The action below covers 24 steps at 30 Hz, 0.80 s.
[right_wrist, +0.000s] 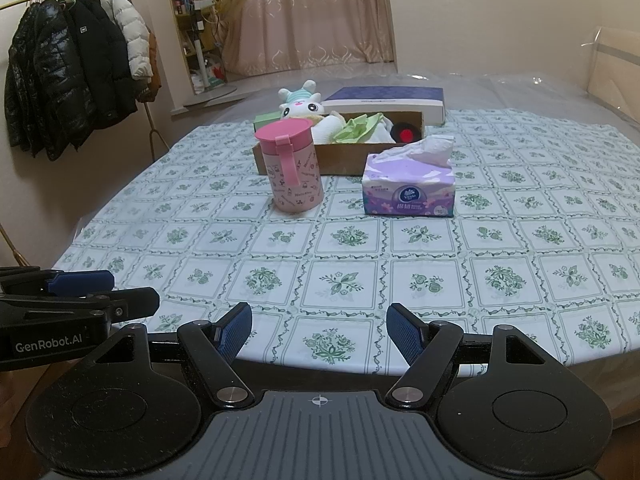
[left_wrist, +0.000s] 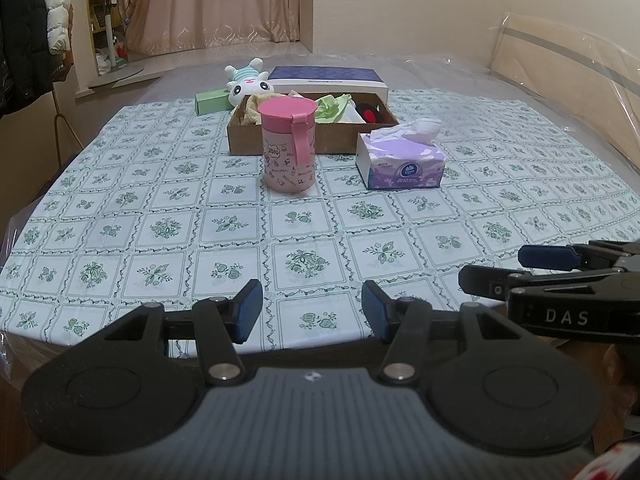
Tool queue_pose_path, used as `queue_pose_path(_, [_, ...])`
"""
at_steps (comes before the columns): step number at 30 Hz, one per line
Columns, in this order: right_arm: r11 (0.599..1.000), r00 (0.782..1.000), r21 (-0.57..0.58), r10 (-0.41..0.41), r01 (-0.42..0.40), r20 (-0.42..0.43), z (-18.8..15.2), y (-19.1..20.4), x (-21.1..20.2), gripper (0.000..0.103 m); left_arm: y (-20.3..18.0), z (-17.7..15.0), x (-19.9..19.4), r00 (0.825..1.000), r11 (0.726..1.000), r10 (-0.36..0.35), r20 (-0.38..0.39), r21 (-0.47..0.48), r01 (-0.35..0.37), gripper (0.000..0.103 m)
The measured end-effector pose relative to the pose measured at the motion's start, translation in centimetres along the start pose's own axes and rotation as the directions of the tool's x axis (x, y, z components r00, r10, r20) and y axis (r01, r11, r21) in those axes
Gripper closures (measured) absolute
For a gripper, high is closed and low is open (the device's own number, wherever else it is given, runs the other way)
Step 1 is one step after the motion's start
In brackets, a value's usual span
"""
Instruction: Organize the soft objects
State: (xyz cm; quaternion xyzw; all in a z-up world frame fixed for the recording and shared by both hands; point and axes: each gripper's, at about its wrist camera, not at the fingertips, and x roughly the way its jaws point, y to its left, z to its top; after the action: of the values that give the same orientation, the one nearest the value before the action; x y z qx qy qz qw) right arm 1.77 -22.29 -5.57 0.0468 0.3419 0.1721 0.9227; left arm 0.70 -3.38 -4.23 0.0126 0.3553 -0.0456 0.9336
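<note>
A brown cardboard box (left_wrist: 304, 142) (right_wrist: 352, 162) stands at the table's far side with soft things in it: a green cloth (left_wrist: 332, 106) (right_wrist: 356, 128), a beige towel (left_wrist: 252, 110) and a black-and-red item (left_wrist: 370, 112) (right_wrist: 406, 133). A white plush toy (left_wrist: 250, 84) (right_wrist: 300, 106) lies behind the box's left end. A purple tissue pack (left_wrist: 402, 160) (right_wrist: 410, 188) sits in front of the box. My left gripper (left_wrist: 312, 312) hovers open over the near edge, empty. My right gripper (right_wrist: 320, 332) is open and empty beside it.
A pink lidded cup (left_wrist: 289, 146) (right_wrist: 292, 168) stands left of the tissue pack. A blue-and-white box (left_wrist: 328, 78) (right_wrist: 388, 100) and a green box (left_wrist: 212, 102) lie behind the cardboard box. The green-patterned tablecloth (left_wrist: 320, 232) covers the table. Coats (right_wrist: 76, 68) hang at left.
</note>
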Motion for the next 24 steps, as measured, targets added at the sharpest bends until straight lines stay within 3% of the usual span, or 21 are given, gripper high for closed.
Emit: queue_pose_path(24, [1.0,1.0,0.0,0.0,0.0,0.001,0.03,0.01,-0.04,0.029,-0.1,0.05,-0.1,1.0,1.0,-0.001,0.001,0.001,0.001,0.051])
